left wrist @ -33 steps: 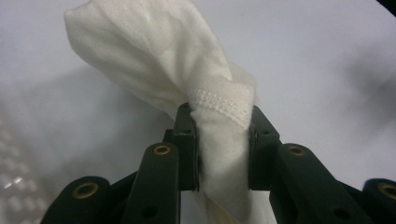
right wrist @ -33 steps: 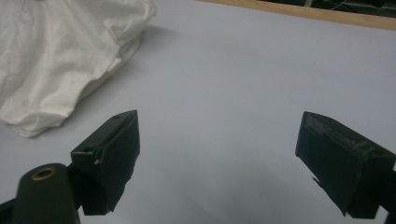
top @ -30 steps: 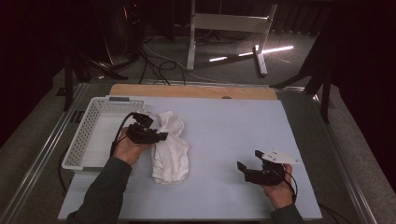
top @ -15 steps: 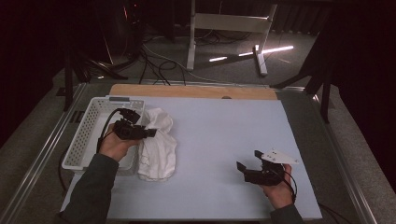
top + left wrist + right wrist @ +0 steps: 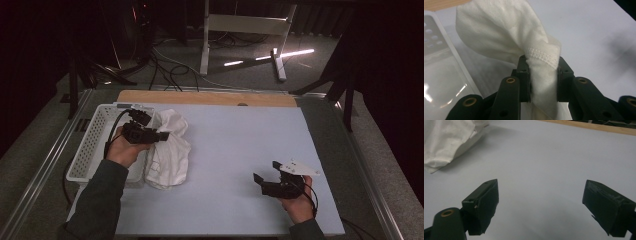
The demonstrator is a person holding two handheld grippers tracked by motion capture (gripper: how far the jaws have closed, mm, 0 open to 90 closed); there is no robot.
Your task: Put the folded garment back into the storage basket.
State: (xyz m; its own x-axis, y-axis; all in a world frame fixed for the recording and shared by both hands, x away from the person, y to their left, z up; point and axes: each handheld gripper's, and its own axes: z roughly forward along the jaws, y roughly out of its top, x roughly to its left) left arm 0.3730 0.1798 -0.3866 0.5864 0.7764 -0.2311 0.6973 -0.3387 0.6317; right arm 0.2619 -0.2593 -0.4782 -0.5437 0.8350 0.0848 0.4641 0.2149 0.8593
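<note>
The crumpled white cotton cloth sits at the table's left side, one end lifted, the rest draped down, w/ its lower fold lying against the near corner of the white perforated plastic basket. Vs. a sec ago it has shifted left: it was bunched out on the mat, clear of the basket, and now it overlaps the basket's right rim. The left gripper has moved w/ it, jaws clamped on a hemmed edge of the cloth; the stitched seam shows pinched between the black pads in the left gripper view. My read: the cloth is being dragged into the basket, and it's roughly halfway there, since most of the fabric hangs outside the rim.

The right gripper hasn't budged; it rests low at the near right of the pale blue-grey table mat, jaws spread wide, holding nothing, well apart from the cloth. In the right gripper view, the cloth lies far off at the upper left.

Around: a bare wooden board edge beyond the mat, a metal stand and cables on the dark floor behind.

In the way: the basket's right wall. The trailing part of the cloth could snag there or spill over unless it's lifted higher. The left gripper's cable loops over the basket too, so it may catch.
</note>
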